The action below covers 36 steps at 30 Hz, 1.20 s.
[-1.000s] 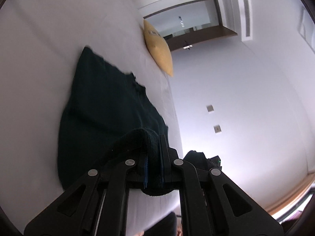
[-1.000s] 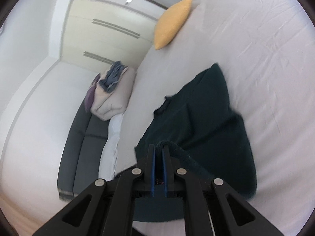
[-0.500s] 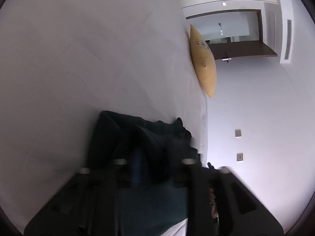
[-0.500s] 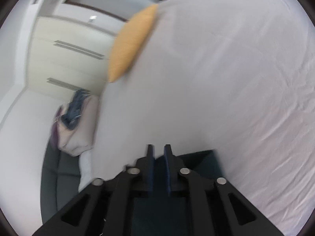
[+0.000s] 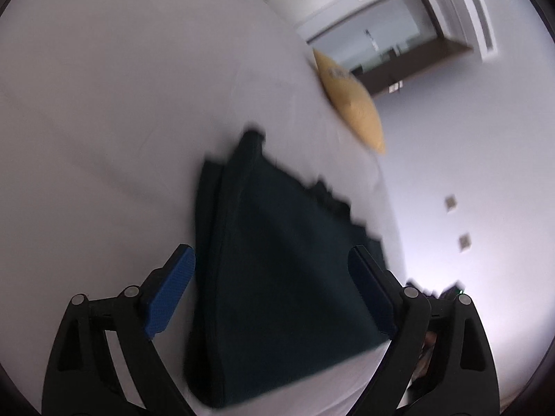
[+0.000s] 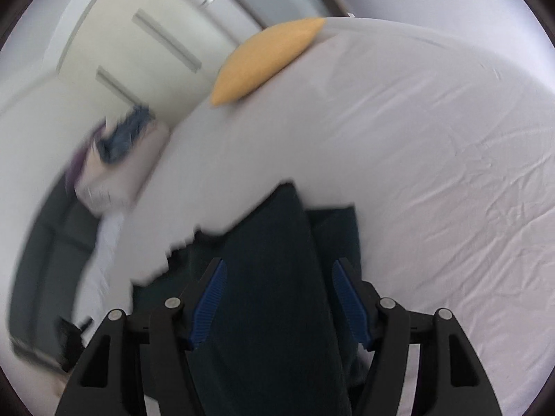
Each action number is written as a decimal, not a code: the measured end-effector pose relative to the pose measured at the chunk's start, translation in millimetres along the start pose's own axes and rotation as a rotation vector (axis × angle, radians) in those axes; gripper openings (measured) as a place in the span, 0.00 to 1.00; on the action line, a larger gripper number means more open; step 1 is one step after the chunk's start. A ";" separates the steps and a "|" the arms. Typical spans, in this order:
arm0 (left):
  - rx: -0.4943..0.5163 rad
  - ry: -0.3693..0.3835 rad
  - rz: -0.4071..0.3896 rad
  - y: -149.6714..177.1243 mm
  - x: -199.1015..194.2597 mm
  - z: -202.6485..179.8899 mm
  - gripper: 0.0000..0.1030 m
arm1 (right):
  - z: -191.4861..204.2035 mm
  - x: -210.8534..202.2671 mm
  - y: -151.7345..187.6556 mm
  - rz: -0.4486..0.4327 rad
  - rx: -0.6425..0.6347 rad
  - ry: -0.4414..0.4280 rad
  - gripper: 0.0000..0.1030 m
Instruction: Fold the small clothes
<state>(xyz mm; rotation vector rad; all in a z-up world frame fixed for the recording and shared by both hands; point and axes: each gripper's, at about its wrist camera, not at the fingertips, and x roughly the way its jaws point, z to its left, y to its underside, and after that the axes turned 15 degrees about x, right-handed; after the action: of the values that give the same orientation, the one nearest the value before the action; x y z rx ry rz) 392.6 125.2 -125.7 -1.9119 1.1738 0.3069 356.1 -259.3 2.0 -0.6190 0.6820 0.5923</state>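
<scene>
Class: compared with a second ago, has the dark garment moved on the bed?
Yes. The dark garment, then spread towards the yellow pillow, now lies folded short of it; both grippers' jaws have just been opening, releasing it.

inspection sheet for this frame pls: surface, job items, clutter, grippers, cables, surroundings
Surface: white bed sheet, lightly wrinkled.
Job's things: dark green garment, folded over, lying on the sheet.
Clutter: yellow cushion at the bed's far edge.
Grippers: left gripper and right gripper open, jaws just opened, pads clear of the garment that lies between them.
Cables: nothing seen.
Surroundings: dark sofa with a blurred pile of laundry; cream wardrobe doors; wall plates.
</scene>
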 end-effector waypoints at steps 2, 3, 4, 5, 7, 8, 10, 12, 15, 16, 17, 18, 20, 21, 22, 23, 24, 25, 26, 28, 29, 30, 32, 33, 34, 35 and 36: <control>0.027 -0.020 0.027 28.9 -1.5 -3.4 0.87 | -3.5 -0.2 11.8 0.013 -0.037 0.022 0.61; 0.042 -0.024 0.031 35.1 0.1 -5.9 0.86 | -4.5 -2.1 16.9 0.013 -0.045 0.027 0.61; 0.058 -0.035 0.033 40.3 4.6 -7.8 0.85 | -6.3 -1.7 19.4 0.009 -0.044 0.037 0.60; 0.070 -0.050 0.036 45.9 6.0 -9.6 0.84 | -9.3 -3.3 22.4 0.005 -0.041 0.042 0.60; 0.090 -0.062 0.034 53.1 5.8 -10.7 0.76 | -19.0 -10.3 26.1 -0.003 -0.024 0.043 0.59; 0.094 -0.063 0.028 56.1 6.2 -10.5 0.74 | -23.6 -13.3 27.2 -0.001 -0.007 0.028 0.58; 0.086 -0.054 0.026 58.3 6.4 -4.9 0.68 | -31.9 -20.0 29.9 0.003 0.025 -0.006 0.57; 0.093 -0.054 0.033 58.5 12.7 -4.1 0.64 | -39.0 -27.9 31.9 -0.001 0.040 -0.028 0.56; 0.119 -0.063 0.047 61.8 20.5 -3.3 0.57 | -52.1 -35.5 32.6 0.010 0.067 -0.053 0.53; 0.127 -0.070 0.051 59.7 21.6 -6.1 0.54 | -54.2 -34.2 34.6 0.027 0.064 -0.051 0.51; 0.135 -0.076 0.053 59.8 21.8 -7.0 0.53 | -53.2 -32.3 37.1 0.041 0.048 -0.041 0.47; 0.147 -0.084 0.052 62.1 20.3 -8.1 0.51 | -51.6 -30.2 41.4 0.054 0.021 -0.025 0.44; 0.173 -0.095 0.057 64.1 20.0 -12.7 0.47 | -48.0 -28.8 47.9 0.063 -0.015 -0.004 0.39; 0.194 -0.107 0.064 65.7 20.9 -15.8 0.42 | -47.4 -28.6 49.5 0.064 -0.021 -0.002 0.37; 0.209 -0.123 0.068 67.0 20.9 -18.0 0.34 | -47.1 -29.2 50.9 0.065 -0.024 0.003 0.32; 0.226 -0.141 0.070 68.4 20.3 -19.9 0.32 | -47.2 -29.9 51.8 0.061 -0.028 0.017 0.24; 0.237 -0.152 0.072 69.9 20.0 -20.7 0.29 | -48.1 -31.4 52.3 0.058 -0.031 0.034 0.19; 0.240 -0.159 0.072 71.1 19.1 -20.8 0.25 | -49.9 -31.5 51.6 0.057 -0.030 0.037 0.10; 0.245 -0.170 0.079 72.2 19.2 -20.4 0.23 | -51.6 -31.9 51.7 0.060 -0.027 0.035 0.09; 0.250 -0.179 0.083 74.1 18.8 -19.9 0.19 | -53.3 -32.8 54.5 0.063 -0.035 0.046 0.08; 0.249 -0.181 0.083 75.1 17.7 -19.6 0.18 | -52.8 -33.7 56.7 0.061 -0.043 0.054 0.07; 0.247 -0.181 0.079 76.4 16.0 -19.7 0.17 | -51.6 -35.5 59.7 0.055 -0.054 0.063 0.07; 0.246 -0.176 0.072 78.4 12.2 -19.3 0.15 | -50.6 -38.7 63.6 0.044 -0.051 0.065 0.07; 0.243 -0.180 0.070 80.4 9.8 -19.0 0.14 | -50.5 -41.2 65.5 0.037 -0.047 0.062 0.07; 0.241 -0.178 0.069 81.3 7.7 -18.6 0.12 | -50.6 -43.6 67.1 0.031 -0.042 0.061 0.07; 0.240 -0.179 0.067 83.0 5.2 -18.7 0.07 | -50.5 -46.1 68.7 0.028 -0.036 0.057 0.07; 0.239 -0.177 0.068 84.4 2.8 -18.7 0.05 | -50.3 -49.9 71.1 0.024 -0.034 0.049 0.07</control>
<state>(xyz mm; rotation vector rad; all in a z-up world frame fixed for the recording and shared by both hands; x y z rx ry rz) 320.8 92.5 -161.0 -1.6071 1.1055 0.3490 257.4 -260.7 -15.9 -0.6589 0.7277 0.6139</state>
